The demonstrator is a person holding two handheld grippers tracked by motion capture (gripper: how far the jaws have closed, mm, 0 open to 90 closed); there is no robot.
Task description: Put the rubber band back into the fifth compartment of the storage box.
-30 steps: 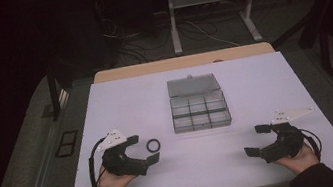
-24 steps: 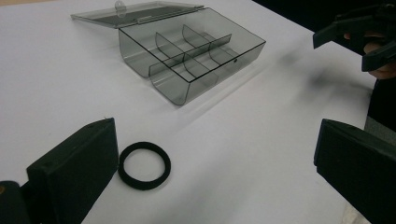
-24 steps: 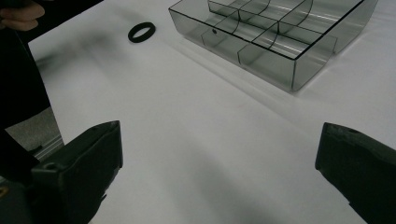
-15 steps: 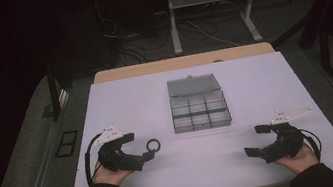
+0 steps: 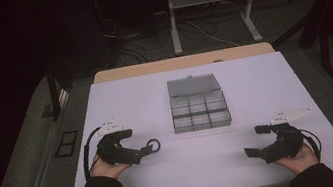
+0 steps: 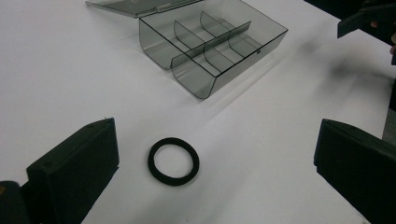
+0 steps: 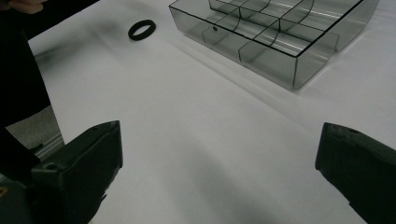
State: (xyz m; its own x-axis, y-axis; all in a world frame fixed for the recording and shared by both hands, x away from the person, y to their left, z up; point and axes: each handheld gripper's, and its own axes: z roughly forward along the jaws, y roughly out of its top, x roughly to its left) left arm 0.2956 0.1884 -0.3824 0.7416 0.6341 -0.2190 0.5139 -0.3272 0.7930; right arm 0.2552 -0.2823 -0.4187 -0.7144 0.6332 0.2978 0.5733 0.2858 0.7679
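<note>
Left tongs [image 6: 205, 172] are spread wide around the ring [image 6: 173, 161], which is lying flat on the bench [image 5: 155, 100]. Right tongs [image 5: 258, 139] are held apart too, well off from the box [image 5: 199, 110].

I am working in what looks like a lab or test room. My flat white rectangular table [image 5: 202, 169] stands on grey floor [image 5: 23, 161] in dim light. Behind it, loose black and white cables [image 5: 147, 46] trail around a pale metal stand [image 5: 212, 10].
</note>
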